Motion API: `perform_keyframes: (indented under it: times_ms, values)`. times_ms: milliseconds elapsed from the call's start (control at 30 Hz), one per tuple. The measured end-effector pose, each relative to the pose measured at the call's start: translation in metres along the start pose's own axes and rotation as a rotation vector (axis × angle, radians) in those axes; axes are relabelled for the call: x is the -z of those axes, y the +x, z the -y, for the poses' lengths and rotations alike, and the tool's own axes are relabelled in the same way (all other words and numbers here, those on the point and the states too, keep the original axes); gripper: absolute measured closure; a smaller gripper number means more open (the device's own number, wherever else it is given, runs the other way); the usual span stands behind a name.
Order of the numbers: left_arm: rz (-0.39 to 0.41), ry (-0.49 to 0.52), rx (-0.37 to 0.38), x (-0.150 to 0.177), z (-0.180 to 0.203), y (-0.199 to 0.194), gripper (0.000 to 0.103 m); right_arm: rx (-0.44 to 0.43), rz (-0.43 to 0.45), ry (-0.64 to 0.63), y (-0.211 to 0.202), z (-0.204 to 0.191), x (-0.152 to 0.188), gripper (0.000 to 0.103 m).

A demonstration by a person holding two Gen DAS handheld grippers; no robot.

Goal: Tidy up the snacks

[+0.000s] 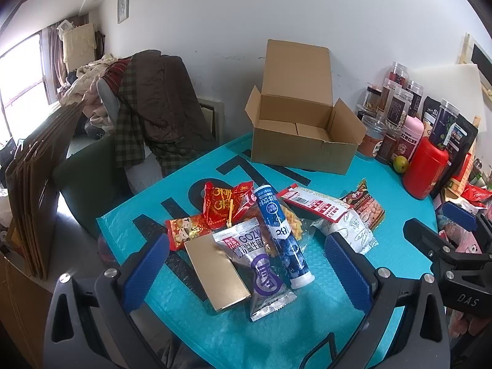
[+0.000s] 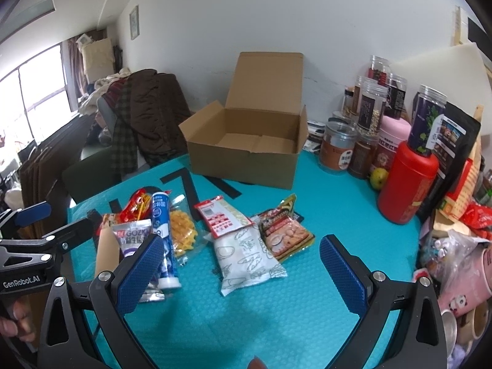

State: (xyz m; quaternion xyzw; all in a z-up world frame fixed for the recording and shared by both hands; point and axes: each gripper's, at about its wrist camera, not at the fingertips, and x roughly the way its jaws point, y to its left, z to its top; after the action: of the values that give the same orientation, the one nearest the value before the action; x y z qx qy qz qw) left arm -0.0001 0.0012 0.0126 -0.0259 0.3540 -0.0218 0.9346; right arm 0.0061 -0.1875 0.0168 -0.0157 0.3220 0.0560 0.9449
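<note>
The left claw (image 1: 246,264) is wide open and holds nothing; its two blue ribbed fingers (image 1: 147,272) stand above the near end of the snack pile. The right claw (image 2: 243,272) is also spread open and empty, above a bare part of the turquoise bubble-textured mat (image 2: 307,323) that covers the desk.

The snacks lie loose together on the mat. A flat gold cardboard box (image 1: 216,272) is nearest to the left claw, and a silver and purple foil pouch (image 1: 261,272) partly lies over its right edge. A blue and white tube with a white cap (image 1: 283,236) lies just beside the pouch and on top of a clear bag of yellow lattice crackers (image 2: 183,233). Behind them are a red foil bag (image 1: 226,204) and a small red and gold packet (image 1: 184,229). To the right is a red and white flat packet (image 2: 223,216), a white pouch with bread drawings (image 2: 246,261) touching it, and a brown packet with a picture of nuts (image 2: 286,233).

An open brown cardboard box (image 2: 246,156) stands at the far side of the mat, well apart from the snacks, its lid upright and its inside empty. Right of it stand clear plastic jars (image 2: 372,104) and a red canister (image 2: 406,181).
</note>
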Motion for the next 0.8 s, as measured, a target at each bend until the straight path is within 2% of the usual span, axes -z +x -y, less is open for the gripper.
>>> perform_keyframes:
  times_ms: [467,800]
  values:
    - [-0.009,-0.006,0.011,0.005,-0.007,0.0,0.0,-0.005,-0.01,0.0,0.004,-0.003,0.002,0.0]
    - [-0.068,-0.019,-0.015,0.023,-0.022,0.015,0.0,-0.076,-0.059,-0.02,0.027,-0.018,0.013,0.0]
